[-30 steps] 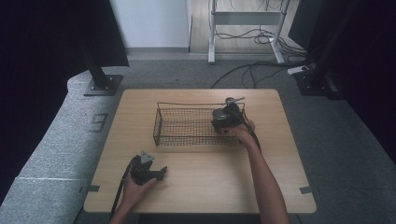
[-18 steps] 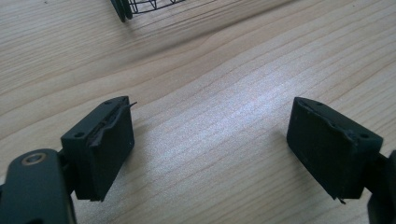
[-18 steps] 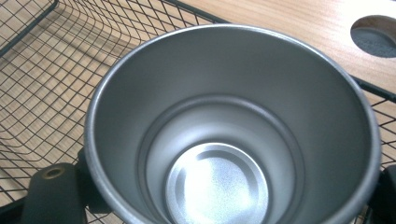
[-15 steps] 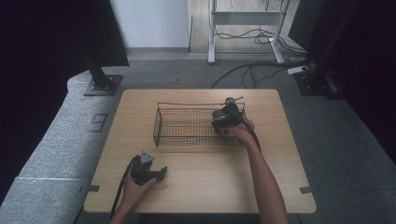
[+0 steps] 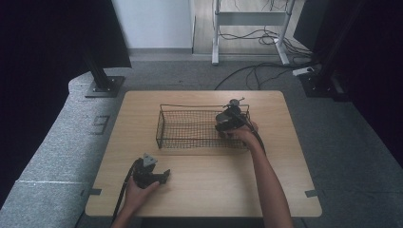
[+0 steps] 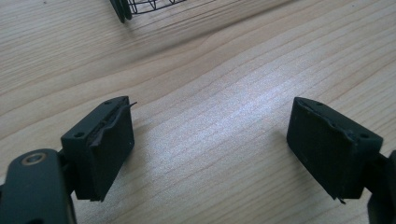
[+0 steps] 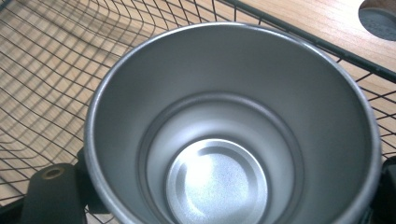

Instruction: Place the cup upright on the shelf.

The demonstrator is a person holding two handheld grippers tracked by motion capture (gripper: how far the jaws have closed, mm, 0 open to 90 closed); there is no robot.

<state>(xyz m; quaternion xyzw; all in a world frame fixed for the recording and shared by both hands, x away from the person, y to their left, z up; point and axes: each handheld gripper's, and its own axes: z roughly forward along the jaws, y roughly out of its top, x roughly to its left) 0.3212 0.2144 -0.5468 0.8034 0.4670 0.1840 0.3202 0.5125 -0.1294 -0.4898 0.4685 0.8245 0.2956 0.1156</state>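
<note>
A black wire basket (image 5: pixel 190 105) stands in the middle of the wooden table (image 5: pixel 214 190). My right gripper (image 5: pixel 229 121) is at the basket's right end, over its inside. In the right gripper view a steel cup (image 7: pixel 224 140) sits between the fingers (image 7: pixel 46 191), its open mouth facing the camera, with the basket's mesh (image 7: pixel 56 60) behind and below it. My left gripper (image 5: pixel 160 176) rests near the table's front left. It is open over bare wood (image 6: pixel 210 130), with nothing between its pads, and a corner of the basket (image 6: pixel 140 5) lies beyond.
A round hole (image 7: pixel 379 16) in the tabletop lies just past the basket's rim. Beyond the table's far edge there is a white desk frame (image 5: pixel 249 19) with cables on the floor. A black stand base (image 5: pixel 102 85) sits off the far left corner.
</note>
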